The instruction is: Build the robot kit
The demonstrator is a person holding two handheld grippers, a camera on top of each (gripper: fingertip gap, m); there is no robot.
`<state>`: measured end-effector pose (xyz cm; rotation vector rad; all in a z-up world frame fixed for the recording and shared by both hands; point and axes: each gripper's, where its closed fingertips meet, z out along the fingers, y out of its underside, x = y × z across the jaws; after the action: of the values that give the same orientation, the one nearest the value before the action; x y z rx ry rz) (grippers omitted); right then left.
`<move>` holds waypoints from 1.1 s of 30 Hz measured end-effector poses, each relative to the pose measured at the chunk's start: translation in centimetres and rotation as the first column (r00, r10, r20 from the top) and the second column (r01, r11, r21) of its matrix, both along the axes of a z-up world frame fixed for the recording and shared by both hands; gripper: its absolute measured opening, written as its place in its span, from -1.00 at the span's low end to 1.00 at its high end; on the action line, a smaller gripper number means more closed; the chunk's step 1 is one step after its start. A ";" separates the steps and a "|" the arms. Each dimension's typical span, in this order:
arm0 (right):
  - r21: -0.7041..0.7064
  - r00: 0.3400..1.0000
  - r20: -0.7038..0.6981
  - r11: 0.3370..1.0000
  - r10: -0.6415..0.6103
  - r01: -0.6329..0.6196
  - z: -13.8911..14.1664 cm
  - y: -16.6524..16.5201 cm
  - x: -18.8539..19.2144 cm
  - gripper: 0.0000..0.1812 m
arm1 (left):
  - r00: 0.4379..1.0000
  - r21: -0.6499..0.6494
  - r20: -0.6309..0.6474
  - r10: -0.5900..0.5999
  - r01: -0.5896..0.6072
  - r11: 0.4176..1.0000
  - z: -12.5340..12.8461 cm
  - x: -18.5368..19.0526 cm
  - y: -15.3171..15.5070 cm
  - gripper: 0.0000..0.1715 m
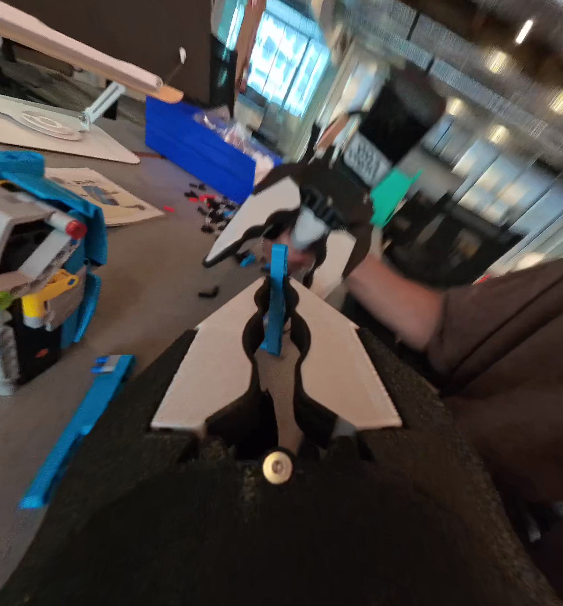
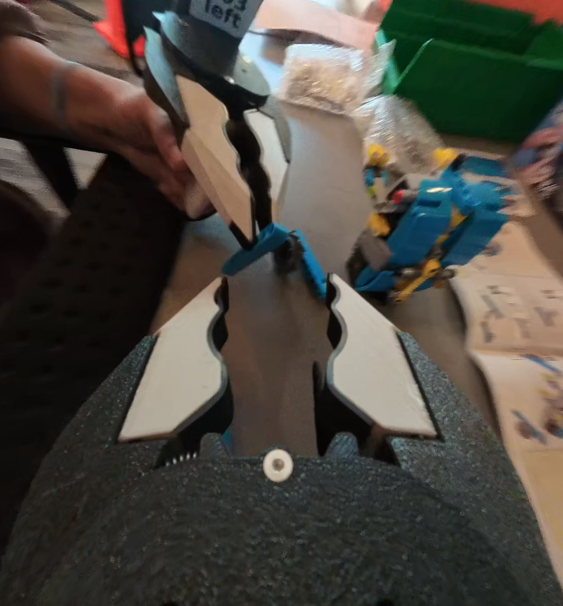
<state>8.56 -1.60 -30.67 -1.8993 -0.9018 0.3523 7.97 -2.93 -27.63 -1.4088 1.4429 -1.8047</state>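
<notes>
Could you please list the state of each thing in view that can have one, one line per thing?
Left claw: shut on the blue piece.
Blue piece: clamped, held above the table.
Right claw: open, holding nothing.
Blue toy vehicle: partly built, tilted on the table.
Booklet: lying open.
Blue bin: open, bags inside.

Left gripper: clamped on upright blue piece.
Right gripper: just beyond, jaws apart.
Counter: blue toy model at left.
</notes>
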 end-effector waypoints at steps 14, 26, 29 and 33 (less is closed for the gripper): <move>-0.229 0.793 -0.608 0.948 0.040 -0.223 2.7 0.1 -5.1 -0.89 | 0.979 -0.305 0.196 0.063 0.000 0.952 3.6 -1.2 1.5 -0.91; -0.257 0.779 -0.622 0.917 0.085 -0.306 2.5 -1.0 -6.6 -0.90 | 0.981 -0.277 0.194 -0.006 0.061 0.959 3.7 -1.6 0.4 -0.88; -0.262 0.797 -0.598 0.920 0.082 -0.292 2.3 -1.0 -6.5 -0.90 | 0.985 -0.239 0.174 -0.018 0.060 0.969 3.2 -1.5 0.0 -0.91; -0.235 0.843 -0.529 0.938 0.097 -0.255 2.1 -1.2 -5.2 -0.83 | 0.982 -0.081 0.184 0.037 -0.022 0.997 3.0 -1.9 0.4 -0.92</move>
<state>3.35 -2.77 -28.57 -1.8479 -0.6846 1.1078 6.11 -2.58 -24.65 -1.2540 1.2635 -1.9358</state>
